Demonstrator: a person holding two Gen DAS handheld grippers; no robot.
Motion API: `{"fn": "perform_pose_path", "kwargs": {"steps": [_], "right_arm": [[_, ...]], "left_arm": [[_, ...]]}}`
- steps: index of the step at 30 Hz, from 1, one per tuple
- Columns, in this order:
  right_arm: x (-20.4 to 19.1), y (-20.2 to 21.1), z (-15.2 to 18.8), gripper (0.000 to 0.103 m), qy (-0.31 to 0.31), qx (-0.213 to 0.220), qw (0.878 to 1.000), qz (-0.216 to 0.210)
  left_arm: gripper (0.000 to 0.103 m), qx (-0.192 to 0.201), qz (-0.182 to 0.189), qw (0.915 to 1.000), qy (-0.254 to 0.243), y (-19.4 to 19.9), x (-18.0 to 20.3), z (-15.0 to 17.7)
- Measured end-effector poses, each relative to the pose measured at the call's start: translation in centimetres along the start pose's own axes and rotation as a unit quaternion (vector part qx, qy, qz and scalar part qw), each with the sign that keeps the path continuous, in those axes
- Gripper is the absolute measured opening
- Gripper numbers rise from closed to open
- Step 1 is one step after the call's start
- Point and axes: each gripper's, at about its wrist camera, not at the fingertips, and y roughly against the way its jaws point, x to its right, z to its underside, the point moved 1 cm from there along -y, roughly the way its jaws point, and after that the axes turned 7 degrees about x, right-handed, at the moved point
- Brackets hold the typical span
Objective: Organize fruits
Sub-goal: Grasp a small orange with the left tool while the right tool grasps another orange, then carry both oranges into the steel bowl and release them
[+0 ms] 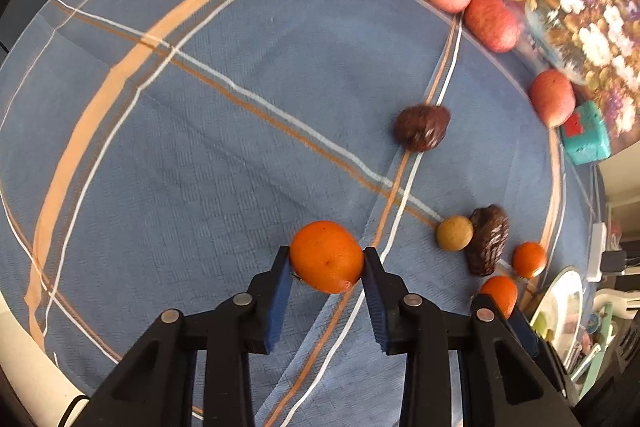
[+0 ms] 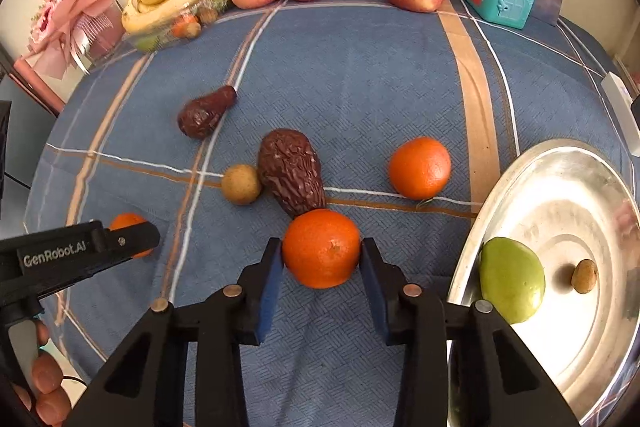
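At the far left of the right wrist view, the left tongs (image 2: 138, 237) reach in from the edge, closed on a small orange (image 2: 124, 221) that mostly hides behind them; the left wrist view shows that orange (image 1: 326, 255) pinched across its middle between the blue pads (image 1: 280, 301), over the blue checked cloth of the bench (image 2: 360, 75). Moving rightward, a wrinkled dark fruit (image 2: 204, 113) lies with its narrow end toward the upper right, then a small tan round fruit (image 2: 241, 184) touches a larger wrinkled dark fruit (image 2: 292, 171) whose long axis runs from upper left to lower right. Low in the centre, the right tongs (image 2: 321, 255) hold a second orange (image 2: 321, 247) at its widest girth, just below that dark fruit. Both oranges look light, firm-skinned and slightly yielding, so a moderate squeeze across the equator should do; being nearly round, they have no real long axis, though the navel dimple of the right one faces up toward the camera. A third orange (image 2: 420, 167) sits free further right. At the right edge, a metal plate (image 2: 568, 167) carries a green fruit (image 2: 512, 281) and a small brown one (image 2: 584, 275), probably the sorting destination.
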Motion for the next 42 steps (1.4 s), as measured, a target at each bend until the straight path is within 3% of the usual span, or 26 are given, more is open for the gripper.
{"fn": "perform_pose_path", "kwargs": {"steps": [5,19,29,36,42], "right_arm": [[0.2,2.1,-1.0,0.04,-0.006,0.029,1.0,-0.005],[3.2,6.2,-0.9,0.04,-0.048,0.054,0.996,0.05],[10.5,7.9,-0.1,0.04,-0.161,0.059,0.981,0.09],[15.2,9.0,1.3,0.04,-0.239,0.063,0.963,0.107],[17.2,10.1,2.3,0.04,-0.267,0.068,0.953,0.128]], "left_arm": [[0.037,0.021,0.008,0.9998,0.001,1.4,-0.1,-0.8],[0.037,0.062,0.023,0.9977,-0.017,3.7,1.0,-1.4],[0.037,0.065,0.035,0.9941,-0.08,3.9,5.2,-0.3],[0.037,0.057,0.064,0.9837,-0.158,4.3,9.7,2.3],[0.037,0.038,0.109,0.9677,-0.224,4.6,13.7,5.7]]}}
